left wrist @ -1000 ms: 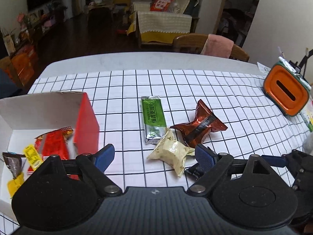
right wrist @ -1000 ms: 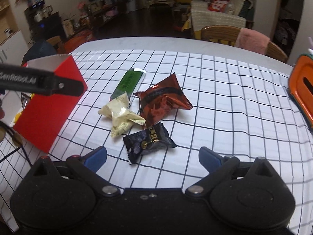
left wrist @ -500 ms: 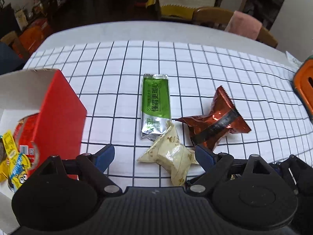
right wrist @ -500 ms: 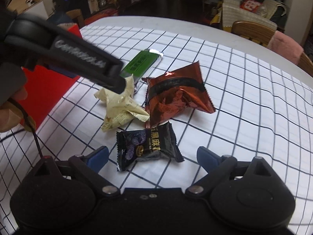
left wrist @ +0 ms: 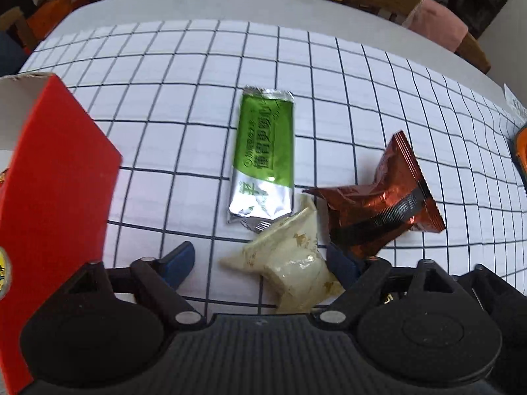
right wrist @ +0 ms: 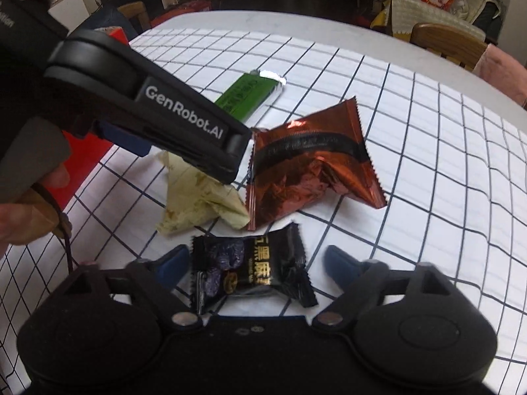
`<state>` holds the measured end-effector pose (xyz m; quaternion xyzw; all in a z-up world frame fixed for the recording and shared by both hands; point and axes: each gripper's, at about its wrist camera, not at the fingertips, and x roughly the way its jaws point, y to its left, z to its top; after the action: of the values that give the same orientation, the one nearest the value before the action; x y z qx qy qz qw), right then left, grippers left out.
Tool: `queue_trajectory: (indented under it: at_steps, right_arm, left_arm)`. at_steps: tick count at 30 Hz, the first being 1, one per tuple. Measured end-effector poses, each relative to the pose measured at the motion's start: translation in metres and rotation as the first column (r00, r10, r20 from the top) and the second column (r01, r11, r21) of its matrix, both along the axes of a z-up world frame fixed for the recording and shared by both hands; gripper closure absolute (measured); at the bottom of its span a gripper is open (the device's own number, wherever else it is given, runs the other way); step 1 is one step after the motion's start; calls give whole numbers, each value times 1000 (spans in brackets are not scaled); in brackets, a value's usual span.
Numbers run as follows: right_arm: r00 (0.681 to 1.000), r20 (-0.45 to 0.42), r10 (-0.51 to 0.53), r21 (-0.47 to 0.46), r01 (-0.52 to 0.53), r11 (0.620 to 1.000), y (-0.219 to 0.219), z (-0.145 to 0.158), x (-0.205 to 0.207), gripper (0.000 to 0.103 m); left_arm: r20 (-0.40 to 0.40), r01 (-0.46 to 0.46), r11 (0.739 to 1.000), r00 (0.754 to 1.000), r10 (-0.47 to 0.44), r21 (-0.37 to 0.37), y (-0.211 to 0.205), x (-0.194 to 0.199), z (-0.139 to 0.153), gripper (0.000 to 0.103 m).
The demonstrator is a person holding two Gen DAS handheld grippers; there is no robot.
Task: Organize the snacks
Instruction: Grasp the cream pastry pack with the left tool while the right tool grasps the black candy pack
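Now both grippers have dropped closer, jaws narrowing but gripping nothing: left gripper (left wrist: pixel 260 258) straddles the cream packet (left wrist: pixel 290 263), right gripper (right wrist: pixel 255 261) the black packet (right wrist: pixel 253 271); grasps look imminent.

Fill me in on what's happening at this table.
A person is sorting snacks with two handheld grippers. The left gripper is around the cream packet, the right gripper around the black packet; both have just been closing but are not yet clamped. The green bar and copper packet lie untouched beside the red box.
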<state>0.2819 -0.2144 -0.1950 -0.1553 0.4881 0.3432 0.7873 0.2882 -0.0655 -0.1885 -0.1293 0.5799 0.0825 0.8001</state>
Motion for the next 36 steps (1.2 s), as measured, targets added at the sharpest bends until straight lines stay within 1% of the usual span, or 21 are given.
queue_trajectory:
  at_steps: [2, 5, 7, 8, 10, 12, 13, 17, 20, 21, 22, 28, 36]
  right_arm:
    - [1000, 4, 10, -5, -10, 1000, 2, 0, -1, 19]
    - [1000, 10, 25, -21, -24, 999, 4, 0, -4, 24]
    - [999, 17, 32, -29, -31, 999, 6, 0, -6, 31]
    - [999, 19, 33, -30, -32, 999, 6, 1, -7, 33]
    - [1000, 18, 24, -29, -24, 999, 6, 1, -8, 38]
    - [1000, 15, 15, -22, -14, 1000, 4, 2, -9, 42]
    - [1000, 15, 10, -18, -10, 1000, 0, 4, -8, 45]
    - [1000, 22, -17, -5, 17, 1000, -8, 8, -11, 49]
    - [999, 21, -44, 8, 44, 999, -15, 13, -12, 54]
    - [998, 20, -53, 11, 53, 999, -17, 14, -12, 62]
    - [998, 13, -60, 23, 60, 998, -20, 15, -13, 63]
    - [996, 9, -92, 55, 92, 994, -29, 20, -19, 67]
    - [993, 5, -116, 102, 115, 988, -43, 29, -28, 75]
  left_arm:
    - [-10, 14, 1000, 1000, -14, 0, -4, 1, -3, 26]
    - [-23, 30, 1000, 999, -30, -3, -9, 4, -6, 38]
    - [-33, 42, 999, 999, -43, -12, -11, 4, -8, 50]
    - [-37, 47, 999, 998, -47, -10, -12, 4, -9, 51]
    - [-32, 58, 998, 998, -58, -6, -13, 3, -8, 61]
    - [-29, 66, 998, 997, -66, -17, -13, 2, -9, 66]
    - [-28, 65, 998, 997, -66, -21, -12, 1, -9, 66]
    - [-16, 69, 996, 997, -70, -50, -7, -5, -5, 69]
    - [-1, 65, 994, 998, -65, -92, -1, -12, 0, 71]
    - [5, 65, 993, 998, -64, -103, 1, -14, 2, 72]
    - [10, 66, 992, 998, -65, -109, 2, -17, 5, 72]
    - [27, 56, 991, 998, -54, -119, 13, -33, 15, 73]
    - [84, 84, 992, 994, -76, -97, 17, -59, 39, 75]
